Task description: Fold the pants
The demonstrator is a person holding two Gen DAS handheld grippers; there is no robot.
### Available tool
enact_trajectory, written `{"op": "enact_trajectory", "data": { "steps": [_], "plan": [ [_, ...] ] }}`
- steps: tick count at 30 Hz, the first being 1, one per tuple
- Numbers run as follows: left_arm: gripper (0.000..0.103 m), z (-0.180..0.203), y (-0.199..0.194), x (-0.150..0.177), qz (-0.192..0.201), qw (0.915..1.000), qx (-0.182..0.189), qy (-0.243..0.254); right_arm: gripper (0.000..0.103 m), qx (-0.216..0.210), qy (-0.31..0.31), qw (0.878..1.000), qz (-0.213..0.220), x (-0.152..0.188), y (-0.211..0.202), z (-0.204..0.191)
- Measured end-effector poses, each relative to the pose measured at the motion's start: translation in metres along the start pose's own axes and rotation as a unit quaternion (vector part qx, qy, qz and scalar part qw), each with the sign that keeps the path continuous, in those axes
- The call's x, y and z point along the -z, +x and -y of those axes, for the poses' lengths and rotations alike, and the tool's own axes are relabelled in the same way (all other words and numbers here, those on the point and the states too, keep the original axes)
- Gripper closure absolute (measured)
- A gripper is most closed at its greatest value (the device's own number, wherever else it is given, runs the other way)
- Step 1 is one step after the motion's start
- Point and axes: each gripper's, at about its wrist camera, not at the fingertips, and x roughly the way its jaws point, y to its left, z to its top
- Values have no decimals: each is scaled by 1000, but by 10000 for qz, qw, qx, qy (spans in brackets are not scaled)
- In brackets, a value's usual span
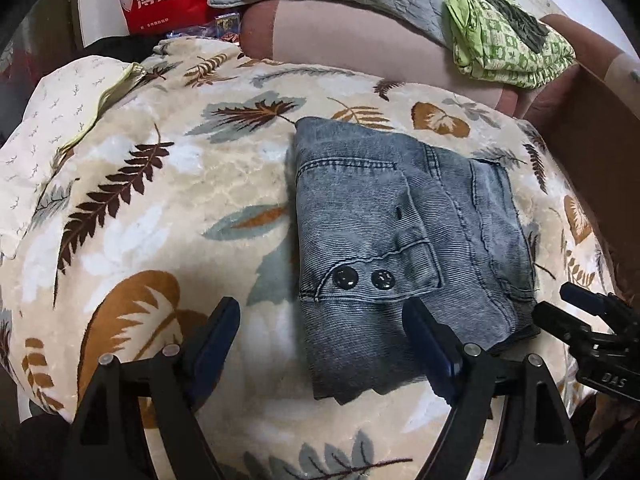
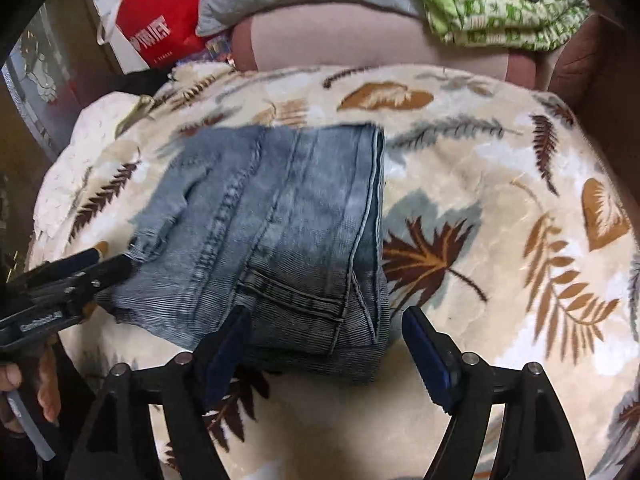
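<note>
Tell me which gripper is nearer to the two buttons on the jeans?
Left. The left gripper hangs open just before the buttons; the right gripper is at the jeans' opposite edge.

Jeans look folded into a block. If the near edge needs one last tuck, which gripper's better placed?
Probably the right gripper: open, straddling the jeans' near corner. The left gripper, also open, sits mostly over the blanket.

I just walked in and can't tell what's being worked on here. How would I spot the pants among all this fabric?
Look at the big cream blanket printed with brown and grey leaves that covers the bed. Near its middle lies a compact folded rectangle of faded blue-grey denim, the pants, with two dark round snaps near one edge. It is the only denim; the green patterned cloth lies further back.
</note>
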Motion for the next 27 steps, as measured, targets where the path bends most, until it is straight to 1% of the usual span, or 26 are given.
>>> {"op": "enact_trajectory", "data": {
  "steps": [3, 5, 9, 12, 17, 20, 27],
  "plan": [
    [19, 3, -10, 1, 77, 9999, 32, 67, 22, -39, -16, 9999, 92, 4, -16, -4],
    [19, 4, -20, 3, 185, 9998, 39, 101, 19, -10, -98, 9999, 88, 7, -20, -7],
    [18, 6, -35, 7, 297, 9993, -93, 190, 0, 106, -284, 9995, 78, 17, -31, -13],
    [18, 10, -45, 12, 447, 9981, -254, 325, 0, 318, -457, 9984, 41, 21, -35, -17],
    [17, 18, -57, 16, 489, 9983, -96, 315, 0, 433, -612, 9972, 51, 24, -43, -23],
    [17, 24, -64, 15, 598, 9974, -147, 372, 0, 478, -713, 9963, 61, 23, -46, -25],
    [17, 29, -67, 9, 635, 9973, -135, 349, 0, 565, -692, 9959, 103, 18, -51, -24]
  ]
}}
